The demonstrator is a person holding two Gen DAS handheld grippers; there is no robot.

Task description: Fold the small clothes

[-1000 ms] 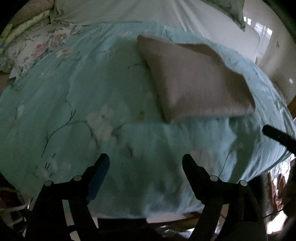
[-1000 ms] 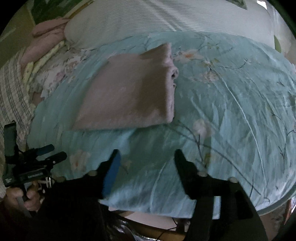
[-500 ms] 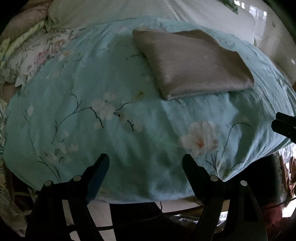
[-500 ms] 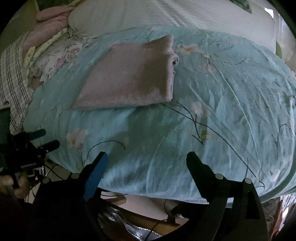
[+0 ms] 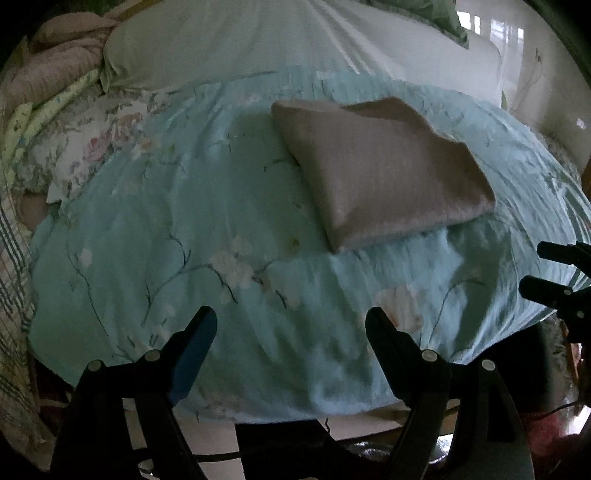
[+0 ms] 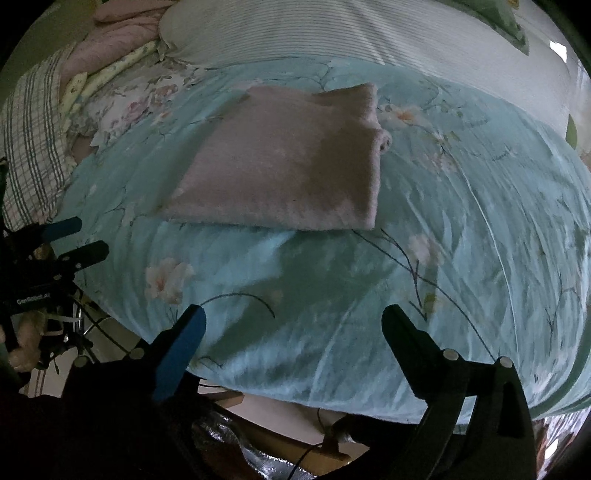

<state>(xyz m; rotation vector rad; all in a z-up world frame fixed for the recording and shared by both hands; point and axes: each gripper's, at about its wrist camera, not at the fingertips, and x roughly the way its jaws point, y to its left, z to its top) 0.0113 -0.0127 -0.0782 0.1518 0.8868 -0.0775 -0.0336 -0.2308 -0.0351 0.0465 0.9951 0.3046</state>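
- Left gripper [image 5: 290,330] pointed steeply down over the near edge of the bed, jaws spread wide, nothing between them, only teal floral bedspread [image 5: 155,229] under the gap.
- Its fingers [image 5: 192,343] sat clear of the cloth, not touching the fabric.
- Right gripper [image 6: 293,330] same pose: tilted down toward the bed's near edge, jaws had just been opening and stood at their widest, empty.
- Right gripper's blue-padded finger [image 6: 181,343] hung over the bedspread's edge; bare floor showed below it.
- Folded pinkish-tan garment [image 5: 380,173] lay flat on the bedspread, well beyond both grippers, touched by neither.
- In the right wrist view the garment [image 6: 288,162] was a neat rectangle with a rolled bit sticking out at its far right corner.
- From the left wrist view the garment sat up and right of the jaws; from the right wrist view, up and left, so it lay between the two grippers' lines.
- Left gripper [image 6: 70,243] also showed at the left edge of the right wrist view, jaws apart, a person's hand [image 6: 26,336] gripping its handle below.
- Right gripper's finger tips [image 5: 554,269] poked in at the right edge of the left wrist view, apart.
- Striped pale pillow [image 6: 332,33] lay across the head of the bed; pink blanket [image 5: 55,62] and plaid cloth [image 6: 33,122] bunched at the left side.
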